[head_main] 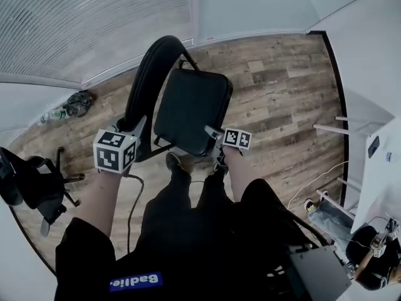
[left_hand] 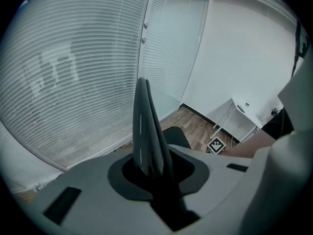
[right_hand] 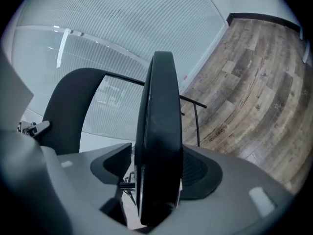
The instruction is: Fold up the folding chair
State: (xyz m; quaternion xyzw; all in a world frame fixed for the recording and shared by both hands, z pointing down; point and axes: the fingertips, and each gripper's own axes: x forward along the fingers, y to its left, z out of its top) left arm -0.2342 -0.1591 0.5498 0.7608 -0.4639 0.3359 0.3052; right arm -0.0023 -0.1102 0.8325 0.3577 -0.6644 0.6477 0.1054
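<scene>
A black folding chair stands on the wood floor in front of me, its seat (head_main: 191,108) tilted up towards the curved backrest (head_main: 150,74). My left gripper (head_main: 141,133) is at the backrest's lower left side. In the left gripper view the backrest's thin edge (left_hand: 145,131) stands up between the jaws of the left gripper (left_hand: 149,173), which are shut on it. My right gripper (head_main: 210,132) is at the seat's near right corner. In the right gripper view the thick seat edge (right_hand: 159,131) fills the gap of the right gripper (right_hand: 156,180), with the backrest (right_hand: 73,102) behind it to the left.
A wall of white blinds (head_main: 94,24) runs behind the chair. An office chair base (head_main: 37,180) sits at the left, and a dark bundle (head_main: 78,102) lies by the wall. White table legs (head_main: 341,127) and a cable (head_main: 313,180) are at the right. My shoes (head_main: 172,162) stand under the seat.
</scene>
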